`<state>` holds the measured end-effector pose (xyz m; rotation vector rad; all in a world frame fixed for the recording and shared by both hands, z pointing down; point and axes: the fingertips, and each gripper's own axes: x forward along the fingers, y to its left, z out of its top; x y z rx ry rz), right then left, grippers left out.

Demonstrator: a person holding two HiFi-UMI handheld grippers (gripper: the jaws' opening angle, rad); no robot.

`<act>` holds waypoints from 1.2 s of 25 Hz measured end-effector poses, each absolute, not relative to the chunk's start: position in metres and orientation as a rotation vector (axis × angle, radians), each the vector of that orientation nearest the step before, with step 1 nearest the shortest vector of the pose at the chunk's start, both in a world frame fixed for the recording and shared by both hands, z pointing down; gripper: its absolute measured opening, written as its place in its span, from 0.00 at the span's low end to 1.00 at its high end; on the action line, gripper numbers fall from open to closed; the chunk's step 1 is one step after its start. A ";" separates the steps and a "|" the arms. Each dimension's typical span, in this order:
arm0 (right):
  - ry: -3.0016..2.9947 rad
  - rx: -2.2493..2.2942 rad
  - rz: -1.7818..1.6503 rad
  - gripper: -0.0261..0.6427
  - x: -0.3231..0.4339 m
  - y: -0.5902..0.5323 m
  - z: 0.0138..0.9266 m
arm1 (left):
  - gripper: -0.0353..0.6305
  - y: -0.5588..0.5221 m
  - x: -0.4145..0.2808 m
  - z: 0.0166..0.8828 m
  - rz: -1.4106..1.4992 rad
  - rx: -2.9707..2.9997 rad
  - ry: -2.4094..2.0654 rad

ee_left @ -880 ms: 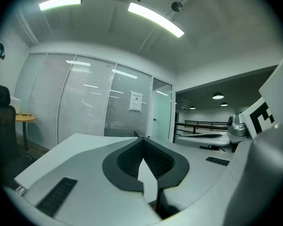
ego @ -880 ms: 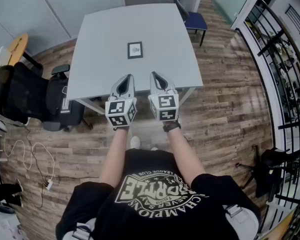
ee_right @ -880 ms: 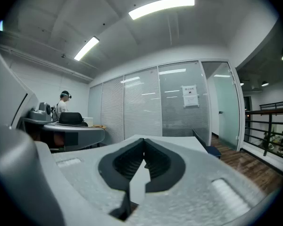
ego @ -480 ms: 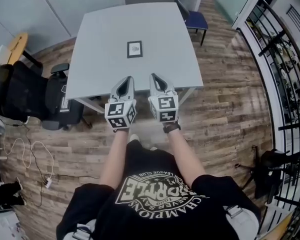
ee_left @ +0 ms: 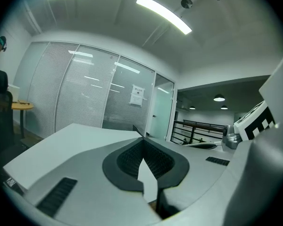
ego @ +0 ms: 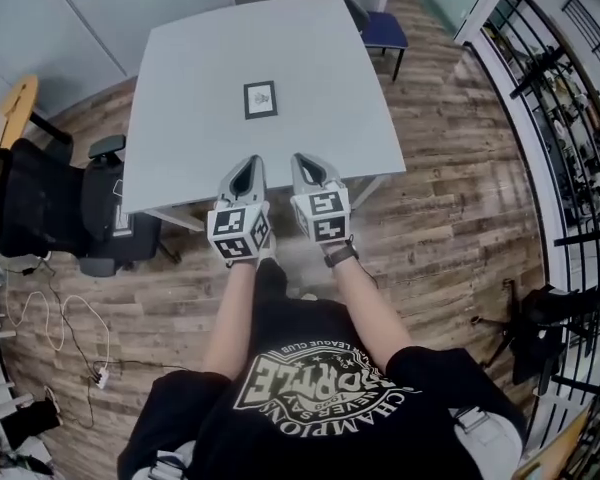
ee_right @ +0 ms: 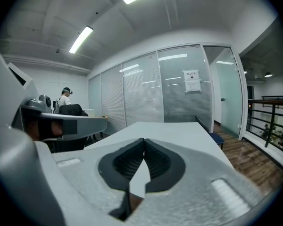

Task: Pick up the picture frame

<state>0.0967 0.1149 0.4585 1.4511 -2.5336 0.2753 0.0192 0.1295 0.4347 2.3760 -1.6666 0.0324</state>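
A small dark picture frame [ego: 261, 99] is seen lying flat near the middle of a pale grey worktop [ego: 320, 68], with a light mount and a small picture inside its border. Nothing else can be made out on that surface. The left gripper [ego: 247, 161] and the right gripper [ego: 306, 157] are held side by side, just apart from each other, at the near edge of the worktop, and both are pointed towards the frame, which lies well beyond their tips and is touched by neither. In the left gripper view the jaws are shown pressed together at the tips with nothing between them, and the same is shown in the right gripper view: the ribbed dark pads are met and nothing is clamped. Each marker cube is seen at the back of its gripper, above a bare forearm, and a dark band is worn on the right wrist [ego: 340, 253]. A black office chair [ego: 50, 203] is placed at the left side of the worktop and a blue chair [ego: 380, 30] at its far right corner. The wooden floor [ego: 450, 218] is crossed by a loose cable [ego: 55, 313] at the left, and a black railing [ego: 570, 118] is seen along the right.
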 end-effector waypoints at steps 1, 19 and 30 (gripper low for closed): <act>-2.531 1.458 0.268 0.04 0.094 0.105 0.458 | 0.06 0.120 0.017 0.436 0.030 2.379 -1.659; -2.497 1.535 0.270 0.04 0.015 -0.106 0.445 | 0.06 -0.097 -0.057 0.439 0.046 2.413 -1.547; -2.429 1.569 0.348 0.04 -0.019 -0.187 0.467 | 0.06 -0.180 -0.094 0.473 0.082 2.374 -1.439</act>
